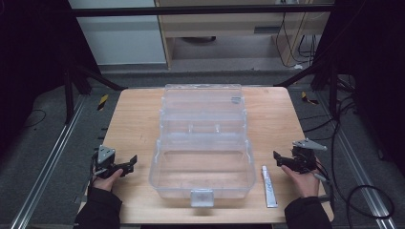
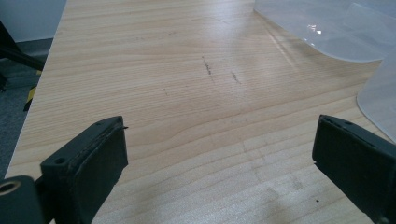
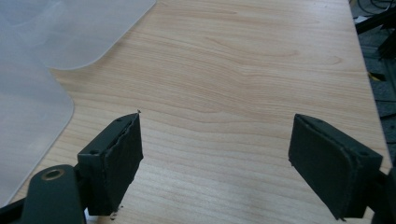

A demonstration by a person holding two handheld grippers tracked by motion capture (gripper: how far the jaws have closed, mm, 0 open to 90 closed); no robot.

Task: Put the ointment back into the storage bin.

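Observation:
A clear plastic box [image 1: 202, 169] stands open in the middle of the wooden table [image 1: 133, 119], its lid [image 1: 203, 102] folded back behind it. A small white tube [image 1: 269, 186] lies on the table just right of the box. My left gripper [image 1: 131, 164] rests near the table's front left, held in a hand, jaws wide apart with only bare wood between them [image 2: 219, 140]. My right gripper [image 1: 278, 158] sits at the front right, just beyond the tube, also open and empty [image 3: 217, 140]. The box's rounded corner [image 3: 28, 116] lies to the left in the right gripper view.
Dark frame posts [image 1: 329, 90] and cables [image 1: 367, 191] surround the table. A cabinet [image 1: 229, 28] stands behind it. Bare wood lies on either side of the box, and the lid's edge [image 2: 322, 32] shows at the upper right of the left gripper view.

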